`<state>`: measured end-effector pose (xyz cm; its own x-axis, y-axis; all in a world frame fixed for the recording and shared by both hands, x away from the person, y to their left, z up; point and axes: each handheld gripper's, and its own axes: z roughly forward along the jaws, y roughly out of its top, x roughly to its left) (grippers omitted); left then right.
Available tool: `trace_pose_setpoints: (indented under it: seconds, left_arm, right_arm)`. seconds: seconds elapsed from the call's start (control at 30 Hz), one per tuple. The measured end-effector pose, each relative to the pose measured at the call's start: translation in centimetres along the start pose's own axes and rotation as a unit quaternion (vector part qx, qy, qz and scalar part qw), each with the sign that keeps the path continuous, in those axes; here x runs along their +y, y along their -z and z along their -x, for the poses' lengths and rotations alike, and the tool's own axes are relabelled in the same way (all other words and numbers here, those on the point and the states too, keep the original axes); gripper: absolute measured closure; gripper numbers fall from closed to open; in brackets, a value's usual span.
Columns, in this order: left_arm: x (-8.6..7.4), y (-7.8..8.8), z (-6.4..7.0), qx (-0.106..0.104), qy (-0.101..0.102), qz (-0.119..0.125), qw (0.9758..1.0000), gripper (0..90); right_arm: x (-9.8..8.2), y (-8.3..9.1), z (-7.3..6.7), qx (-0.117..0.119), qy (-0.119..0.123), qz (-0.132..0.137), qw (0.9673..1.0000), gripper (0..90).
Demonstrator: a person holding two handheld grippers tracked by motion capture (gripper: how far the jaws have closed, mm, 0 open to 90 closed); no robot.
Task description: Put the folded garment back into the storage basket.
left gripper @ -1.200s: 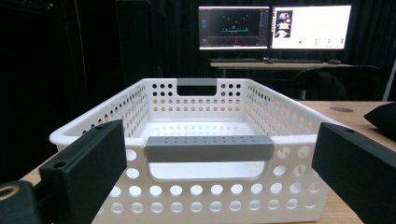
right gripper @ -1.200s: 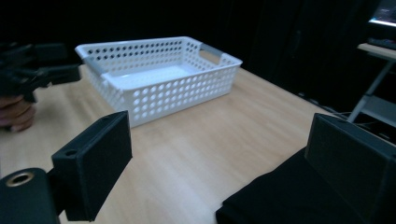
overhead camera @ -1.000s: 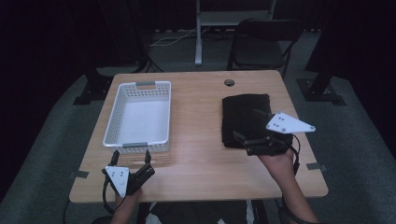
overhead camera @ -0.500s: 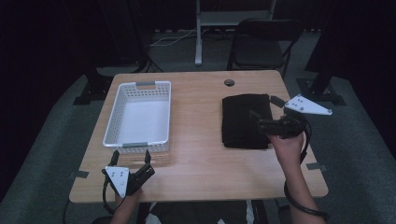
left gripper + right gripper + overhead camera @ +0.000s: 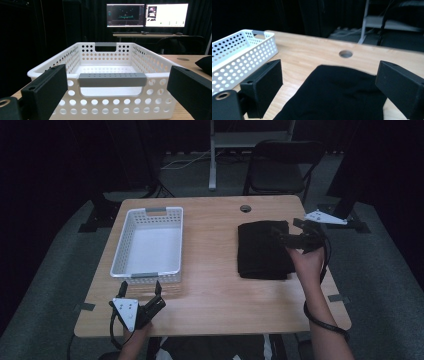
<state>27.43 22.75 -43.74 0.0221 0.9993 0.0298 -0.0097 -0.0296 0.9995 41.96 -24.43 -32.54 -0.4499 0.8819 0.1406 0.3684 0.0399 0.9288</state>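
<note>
Black folded cloth [image 5: 264, 249] lay at the right of the wooden surface [image 5: 215, 285]. The right hand-held gripper [image 5: 286, 238] hovered over it, jaws apart; a shallow pinch could lift one layer and unfold it. The left hand-held gripper [image 5: 150, 304] waited apart before the white basket [image 5: 131, 236].

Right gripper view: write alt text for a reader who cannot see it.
The right gripper, open, hovers over a folded black cloth on a wooden table. Its two black fingers frame the cloth, with a white perforated basket at far left.
</note>
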Motion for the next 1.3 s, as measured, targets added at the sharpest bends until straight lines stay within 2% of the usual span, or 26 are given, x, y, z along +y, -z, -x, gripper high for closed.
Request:
trace_pose_setpoints:
  seconds: [0.03, 0.07, 0.13, 0.2, 0.33, 0.53, 0.93, 1.2, 1.3]
  left_arm:
    - [0.0, 0.0, 0.0, 0.000, 0.000, 0.000, 1.0000, 4.4]
    - [0.0, 0.0, 0.0, -0.001, 0.000, 0.000, 1.0000, 4.4]
    - [0.0, 0.0, 0.0, -0.001, 0.000, 0.000, 1.0000, 4.4]
    - [0.0, 0.0, 0.0, -0.001, 0.000, 0.000, 1.0000, 4.4]
    - [0.0, 0.0, 0.0, -0.002, 0.000, 0.000, 1.0000, 4.4]
    - [0.0, 0.0, 0.0, -0.002, 0.000, 0.000, 1.0000, 4.4]
    - [0.0, 0.0, 0.0, -0.004, 0.000, 0.000, 1.0000, 4.4]
    - [0.0, 0.0, 0.0, -0.005, 0.000, 0.000, 1.0000, 4.4]
    - [0.0, 0.0, -0.1, -0.008, 0.000, 0.000, 1.0000, 4.4]
  right_arm:
    - [-0.1, -0.3, 0.3, 0.010, -0.014, -0.003, 0.9998, 7.3]
    - [-0.2, -0.5, 0.5, 0.009, -0.022, -0.001, 0.9997, 7.3]
    - [-0.3, -0.9, 0.9, 0.002, -0.024, -0.009, 0.9997, 7.3]
    - [-0.4, -1.4, 1.3, 0.003, -0.035, -0.016, 0.9993, 7.3]
    - [-1.0, -2.8, 2.4, -0.011, -0.042, -0.044, 0.9981, 7.3]
    - [-1.4, -3.8, 3.3, -0.017, -0.051, -0.060, 0.9967, 7.3]
    - [-2.8, -6.6, 4.9, -0.041, -0.075, -0.114, 0.9898, 7.3]
    - [-3.7, -8.1, 6.0, -0.056, -0.101, -0.137, 0.9839, 7.3]
    - [-4.1, -8.6, 6.3, -0.054, -0.111, -0.144, 0.9819, 7.3]
